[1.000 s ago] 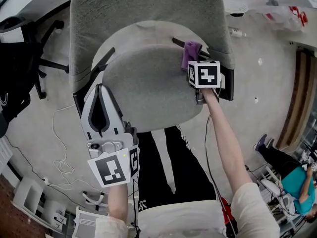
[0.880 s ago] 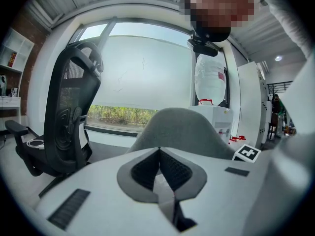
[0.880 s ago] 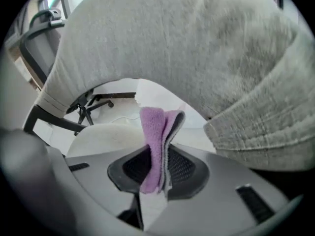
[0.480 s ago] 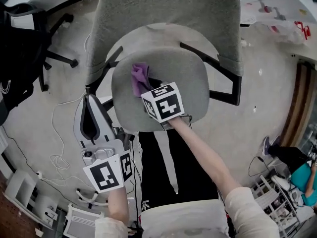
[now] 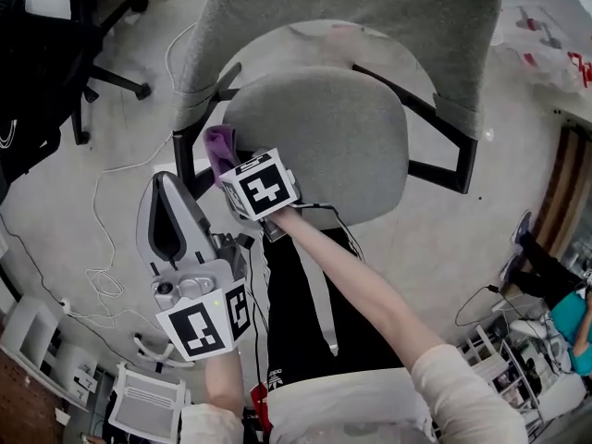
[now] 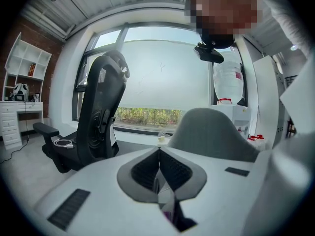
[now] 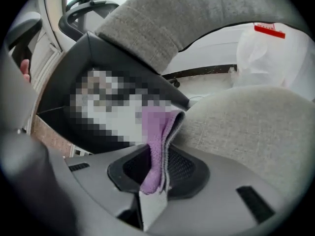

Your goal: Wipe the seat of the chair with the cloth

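The grey fabric chair seat [image 5: 333, 146] fills the middle of the head view, with its backrest [image 5: 361, 17] above. A purple cloth [image 5: 220, 144] hangs at the seat's left edge, by the black armrest [image 5: 185, 160]. My right gripper [image 5: 229, 166] is shut on the cloth; its marker cube sits over the seat's front left corner. In the right gripper view the cloth [image 7: 158, 136] stands folded between the jaws, beside the seat [image 7: 246, 127]. My left gripper [image 5: 166, 183] is shut on nothing, held off the chair to the left, above the floor.
A black office chair [image 5: 46, 54] stands at the far left and shows in the left gripper view [image 6: 103, 117]. Cables [image 5: 106, 276] lie on the floor at the left. A white plastic bag [image 5: 546, 35] sits at the upper right. Another person [image 5: 569, 326] is at the right edge.
My right gripper has swept the cloth across the seat, from the back right corner to the left edge. The left gripper has stayed low at the left.
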